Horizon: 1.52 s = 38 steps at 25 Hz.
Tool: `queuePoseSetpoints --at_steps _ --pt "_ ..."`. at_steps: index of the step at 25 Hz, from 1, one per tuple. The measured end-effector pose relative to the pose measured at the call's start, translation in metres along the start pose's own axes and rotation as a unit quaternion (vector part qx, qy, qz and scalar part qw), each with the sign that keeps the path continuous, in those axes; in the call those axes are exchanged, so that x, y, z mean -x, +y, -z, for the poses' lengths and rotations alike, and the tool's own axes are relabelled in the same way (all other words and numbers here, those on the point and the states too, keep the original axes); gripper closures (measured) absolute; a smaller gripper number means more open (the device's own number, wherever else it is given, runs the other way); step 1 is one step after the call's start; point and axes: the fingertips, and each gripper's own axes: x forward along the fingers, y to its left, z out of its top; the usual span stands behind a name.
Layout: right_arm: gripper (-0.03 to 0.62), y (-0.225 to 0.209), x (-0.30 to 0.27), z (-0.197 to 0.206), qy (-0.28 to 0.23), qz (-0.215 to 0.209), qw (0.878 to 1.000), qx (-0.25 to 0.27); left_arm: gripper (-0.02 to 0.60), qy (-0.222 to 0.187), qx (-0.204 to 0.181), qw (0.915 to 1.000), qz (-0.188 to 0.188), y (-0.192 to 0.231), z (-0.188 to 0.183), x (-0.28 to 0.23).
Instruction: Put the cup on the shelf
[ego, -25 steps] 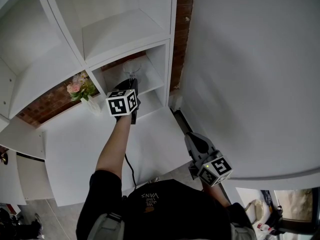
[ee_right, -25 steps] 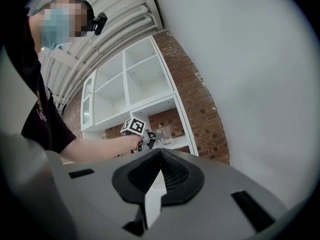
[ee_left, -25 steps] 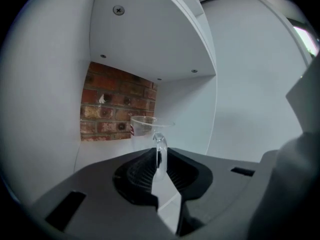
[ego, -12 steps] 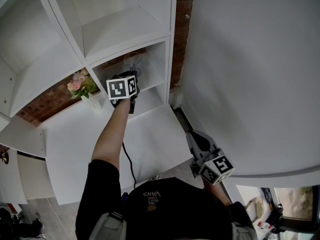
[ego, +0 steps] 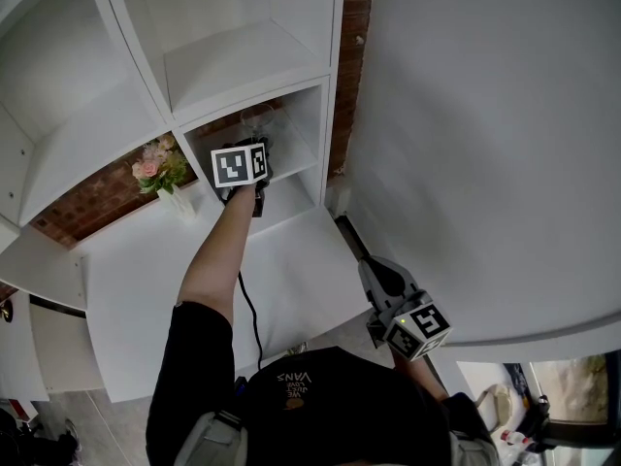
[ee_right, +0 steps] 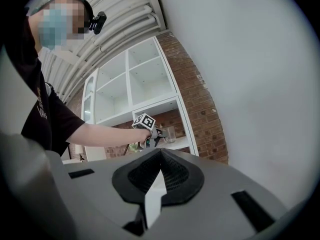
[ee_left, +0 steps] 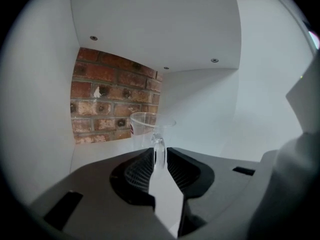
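Observation:
A clear glass cup [ee_left: 145, 128] stands upright inside a white shelf cubby [ee_left: 210, 129] with a brick back wall. My left gripper [ee_left: 159, 156] is shut on its handle, which sits pinched between the two dark jaws. The jaws hide the cup's base, so I cannot tell whether it touches the cubby floor. In the head view the cup [ego: 257, 119] is just beyond the left gripper [ego: 260, 151], at the cubby's opening. My right gripper [ego: 374, 272] hangs low beside the white wall, shut with nothing in it. From the right gripper view the cup [ee_right: 170, 134] shows far off.
A small vase of pink flowers [ego: 158, 170] stands on the white counter [ego: 291, 280] left of the cubby. More white compartments [ego: 233, 56] lie above. A white wall [ego: 485, 144] fills the right side, with a brick strip [ego: 351, 66] beside the shelf.
My left gripper has moved a little farther into the cubby with the cup. The right gripper has barely shifted.

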Motion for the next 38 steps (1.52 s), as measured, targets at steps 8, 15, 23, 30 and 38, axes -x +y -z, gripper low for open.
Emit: queuePoseSetpoints --at_steps 8,15,23,30,38 --pt "0.594 0.000 0.011 0.004 0.000 0.004 1.000 -0.006 0.497 -0.029 0.009 0.9995 -0.009 -0.001 0.008 0.016" --pt "0.594 0.008 0.022 0.004 -0.005 -0.009 1.000 -0.010 0.495 -0.061 0.003 0.9977 -0.028 -0.002 0.015 0.045" --pt "0.594 0.020 0.035 0.008 0.000 -0.026 1.000 -0.011 0.495 -0.093 0.000 0.9955 -0.016 -0.020 0.030 0.085" --pt "0.594 0.029 0.050 0.015 0.005 -0.042 0.999 -0.012 0.495 -0.119 -0.007 0.9929 -0.006 -0.044 0.056 0.129" --pt "0.594 0.043 0.067 0.024 0.018 -0.063 0.997 -0.031 0.514 -0.155 -0.026 0.9876 -0.004 -0.076 0.087 0.187"
